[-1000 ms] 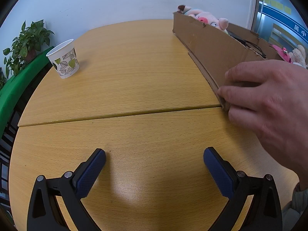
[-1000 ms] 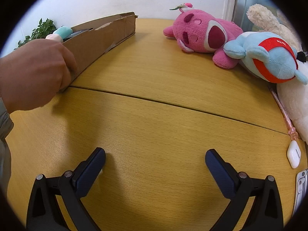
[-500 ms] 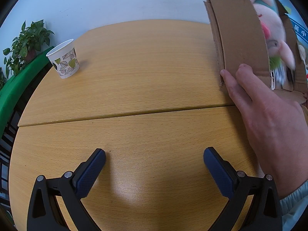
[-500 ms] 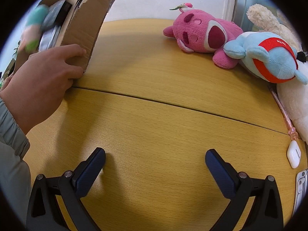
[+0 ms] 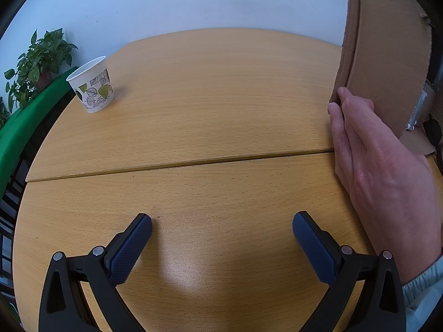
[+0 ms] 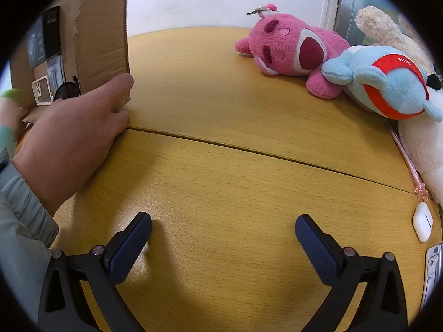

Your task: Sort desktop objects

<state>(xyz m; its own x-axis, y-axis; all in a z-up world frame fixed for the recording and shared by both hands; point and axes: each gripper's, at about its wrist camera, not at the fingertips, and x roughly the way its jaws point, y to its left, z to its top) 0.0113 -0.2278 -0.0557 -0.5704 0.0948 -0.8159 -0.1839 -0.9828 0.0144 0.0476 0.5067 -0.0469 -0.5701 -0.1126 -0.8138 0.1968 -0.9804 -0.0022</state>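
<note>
Two tools sat low over the wooden worktop (image 5: 210, 105), and you had both spread wide with nothing between the pads: the left tool (image 5: 222, 233) and the right tool (image 6: 223, 233) each showed bare wood in the gap.

Your bare hand (image 5: 379, 171) gripped the cardboard box (image 5: 387, 63) at its lower corner, near the seam where the two worktop halves meet. The box was tipped up steeply: its long axis ran nearly vertical, and its lower end rested at the worktop beside your fingers (image 6: 121, 85). In the right wrist view the open face of the box turned toward the left edge of the frame, and flat items lay against its inside; a phone-like item with a pale case (image 6: 42, 90) and a dark packet (image 6: 45, 36) were visible there. A green and pale shape at the far left edge was too blurred to name.

Well apart from the box, toward the right side, a pink plush (image 6: 290, 52) lay on its side with its mouth open, touching a blue plush (image 6: 387, 83) with a red band. A white plush (image 6: 415, 149) lay just beside them. A pink pen (image 6: 407, 160) ran along the worktop edge, and a white earbud case (image 6: 422, 222) lay near its tip.

On the left side a leaf-printed paper cup (image 5: 92, 88) stood upright.
</note>
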